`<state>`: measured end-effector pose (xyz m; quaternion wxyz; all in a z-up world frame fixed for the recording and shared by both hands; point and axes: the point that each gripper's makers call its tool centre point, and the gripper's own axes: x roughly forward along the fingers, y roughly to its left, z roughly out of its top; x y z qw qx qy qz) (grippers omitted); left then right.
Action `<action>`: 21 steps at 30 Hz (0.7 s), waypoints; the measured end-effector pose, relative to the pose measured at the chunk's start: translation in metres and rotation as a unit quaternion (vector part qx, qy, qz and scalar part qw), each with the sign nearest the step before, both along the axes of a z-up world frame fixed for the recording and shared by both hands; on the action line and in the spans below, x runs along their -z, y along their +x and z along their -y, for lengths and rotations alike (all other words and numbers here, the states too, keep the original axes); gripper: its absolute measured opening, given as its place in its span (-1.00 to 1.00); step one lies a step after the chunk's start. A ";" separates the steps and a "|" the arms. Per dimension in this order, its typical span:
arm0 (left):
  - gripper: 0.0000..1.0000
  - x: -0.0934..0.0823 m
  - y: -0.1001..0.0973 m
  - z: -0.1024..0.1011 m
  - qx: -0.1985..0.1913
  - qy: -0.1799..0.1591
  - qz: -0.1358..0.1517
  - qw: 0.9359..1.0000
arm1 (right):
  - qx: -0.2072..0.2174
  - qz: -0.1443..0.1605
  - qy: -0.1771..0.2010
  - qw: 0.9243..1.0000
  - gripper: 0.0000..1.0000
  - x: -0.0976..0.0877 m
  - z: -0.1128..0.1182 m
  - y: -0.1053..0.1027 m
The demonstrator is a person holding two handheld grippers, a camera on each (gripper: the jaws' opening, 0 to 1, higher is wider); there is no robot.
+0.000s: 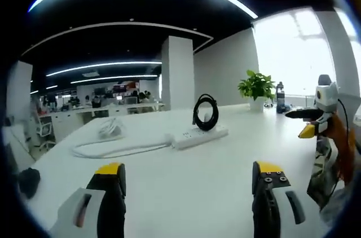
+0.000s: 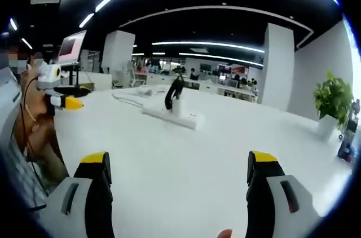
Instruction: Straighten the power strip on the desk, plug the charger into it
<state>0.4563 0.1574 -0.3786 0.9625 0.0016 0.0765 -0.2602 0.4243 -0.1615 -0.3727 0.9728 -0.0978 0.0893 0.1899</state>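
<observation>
Two views, both taken from well back of the power strip, which serves as the landmark; in the left gripper view the left gripper (image 1: 189, 184) hangs over bare white desk (image 1: 186, 204) with its jaws spread wide and nothing between them, released; the power strip (image 1: 200, 135) lies well ahead of it, skewed across the desk rather than square to its edge, with its white cord (image 1: 121, 148) trailing away to the strip's left; a black coiled cable (image 1: 205, 112), likely the charger's lead, stands on the strip's top, though I cannot tell if any plug is seated; a potted plant (image 1: 256, 87) sits beyond the strip to its right, a dark bottle (image 1: 280, 97) beside it; the right gripper (image 1: 309, 122) shows far right of the strip, held off the desk; in the right gripper view the right gripper (image 2: 177, 179) is likewise wide open and empty, short of the power strip (image 2: 172, 117); the left gripper (image 2: 66, 98) hovers left of the strip; both seem poised for an approach, judging by the distance
</observation>
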 end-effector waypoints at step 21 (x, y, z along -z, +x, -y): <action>0.89 0.006 -0.004 -0.002 -0.012 0.000 -0.001 1.000 | 0.034 -0.014 0.022 0.999 0.99 0.017 0.015 -0.009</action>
